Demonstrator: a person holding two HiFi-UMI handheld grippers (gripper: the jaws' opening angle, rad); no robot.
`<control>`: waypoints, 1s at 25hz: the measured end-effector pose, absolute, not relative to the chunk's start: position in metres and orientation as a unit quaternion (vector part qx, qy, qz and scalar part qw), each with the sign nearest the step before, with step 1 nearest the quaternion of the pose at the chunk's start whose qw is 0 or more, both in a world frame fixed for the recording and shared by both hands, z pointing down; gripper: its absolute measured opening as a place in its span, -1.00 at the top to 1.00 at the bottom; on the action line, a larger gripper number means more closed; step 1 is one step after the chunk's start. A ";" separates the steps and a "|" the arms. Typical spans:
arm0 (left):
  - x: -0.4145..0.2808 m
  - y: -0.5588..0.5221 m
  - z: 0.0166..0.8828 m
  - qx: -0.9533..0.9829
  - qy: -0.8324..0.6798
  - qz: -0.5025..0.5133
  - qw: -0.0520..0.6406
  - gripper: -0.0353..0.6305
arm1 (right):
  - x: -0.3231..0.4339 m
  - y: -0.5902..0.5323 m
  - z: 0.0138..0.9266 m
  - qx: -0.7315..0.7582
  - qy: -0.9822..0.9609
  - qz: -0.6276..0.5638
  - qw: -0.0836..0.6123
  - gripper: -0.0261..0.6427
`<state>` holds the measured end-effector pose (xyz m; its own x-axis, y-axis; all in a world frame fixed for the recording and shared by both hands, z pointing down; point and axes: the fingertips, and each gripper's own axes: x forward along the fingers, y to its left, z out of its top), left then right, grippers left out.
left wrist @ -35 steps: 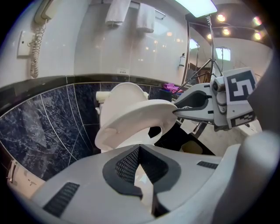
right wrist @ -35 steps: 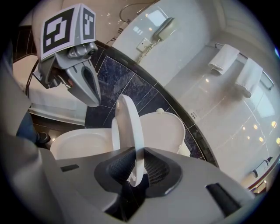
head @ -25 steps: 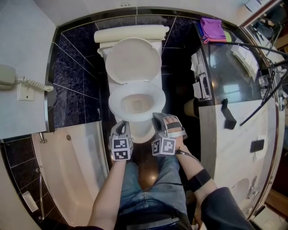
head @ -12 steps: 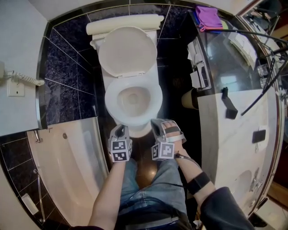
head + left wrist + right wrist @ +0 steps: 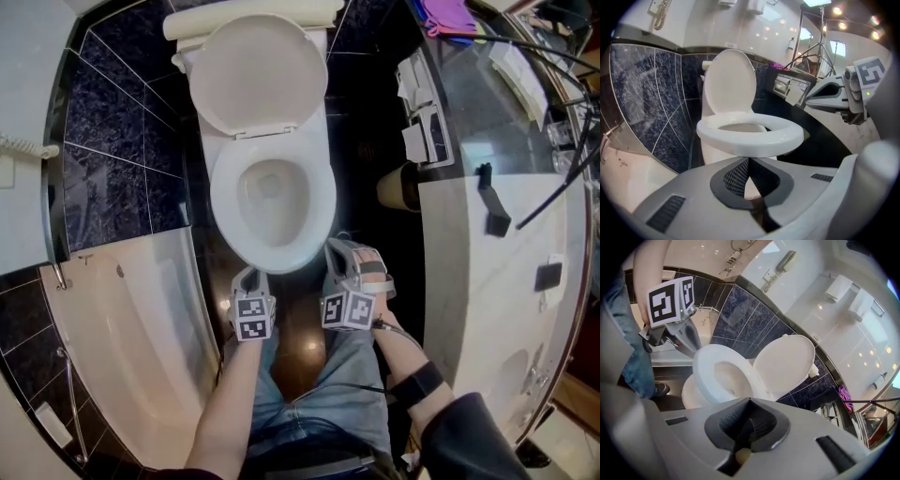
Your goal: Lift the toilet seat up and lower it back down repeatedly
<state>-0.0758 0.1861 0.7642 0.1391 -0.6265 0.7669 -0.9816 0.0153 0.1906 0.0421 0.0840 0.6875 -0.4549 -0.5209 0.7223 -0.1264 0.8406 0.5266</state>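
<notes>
Right claw [image 5: 749, 405] has just clenched on nothing; left claw [image 5: 749, 161] is clenched and empty too. Both have sunk toward the front of the toilet seat [image 5: 224, 202], which lies down on its bowl [image 5: 272, 187], seemingly untouched, so lifting comes next.

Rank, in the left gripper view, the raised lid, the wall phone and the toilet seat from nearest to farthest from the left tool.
1. Toilet seat, lowered, directly ahead of the left tool.
2. Lid, raised upright behind the seat.
3. Wall phone, mounted high, upper left.
</notes>
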 end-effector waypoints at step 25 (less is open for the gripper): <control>-0.077 0.225 0.884 0.644 -0.582 0.299 0.396 0.89 | 0.038 0.066 0.769 0.243 -0.829 -0.138 0.485 0.87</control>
<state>-0.0773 0.2251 0.8845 0.1437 -0.5134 0.8460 -0.9867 -0.0092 0.1621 0.0381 0.0664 0.7686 -0.4114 -0.5362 0.7371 -0.2688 0.8441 0.4640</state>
